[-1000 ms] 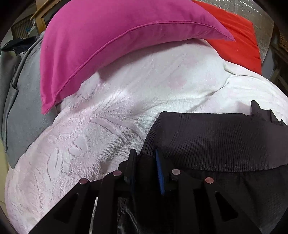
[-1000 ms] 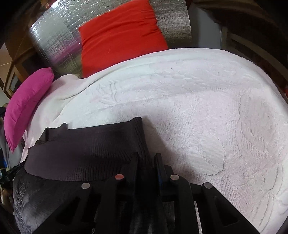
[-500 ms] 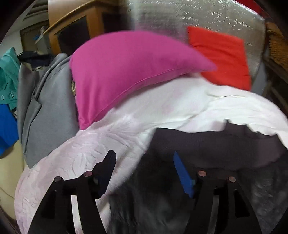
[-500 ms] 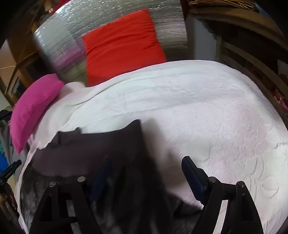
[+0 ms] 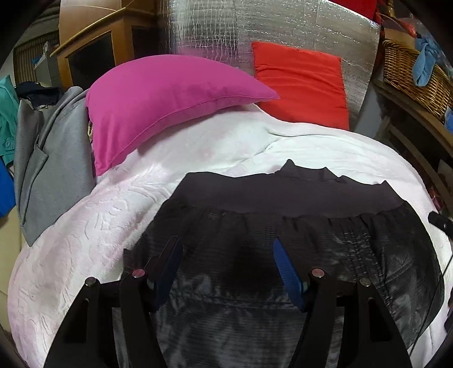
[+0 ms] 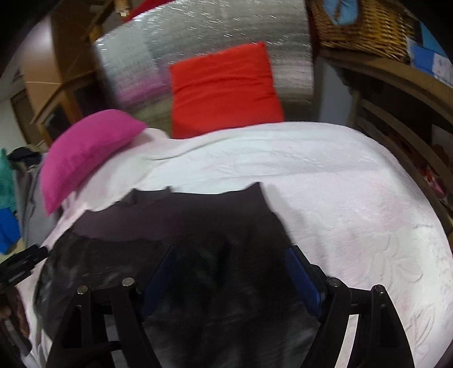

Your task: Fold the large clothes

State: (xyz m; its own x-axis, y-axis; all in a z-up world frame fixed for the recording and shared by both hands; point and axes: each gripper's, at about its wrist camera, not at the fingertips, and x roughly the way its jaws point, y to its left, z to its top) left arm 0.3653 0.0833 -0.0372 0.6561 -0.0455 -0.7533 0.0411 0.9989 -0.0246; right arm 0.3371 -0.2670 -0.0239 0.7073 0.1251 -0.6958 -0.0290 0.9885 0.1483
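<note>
A dark garment (image 5: 283, 226) with a ribbed band along its far edge lies flat on the white bedspread (image 5: 93, 226). My left gripper (image 5: 226, 254) hovers above its left part, open, with nothing between its blue pads. The same garment (image 6: 170, 232) fills the lower middle of the right wrist view. Over its right edge my right gripper (image 6: 230, 263) stands open and holds nothing. Each gripper's tip shows at the edge of the other's view, the right one (image 5: 440, 222) and the left one (image 6: 19, 263).
A magenta pillow (image 5: 158, 99) and a red cushion (image 5: 300, 82) rest at the head of the bed against a silver foil panel (image 5: 254, 31). Grey clothing (image 5: 48, 158) hangs at the left. A wicker basket (image 6: 359, 25) sits on wooden shelves to the right.
Both grippers were shut on the garment's ribbed band. They let go, opened wide and pulled back and up, leaving the garment flat on the bed.
</note>
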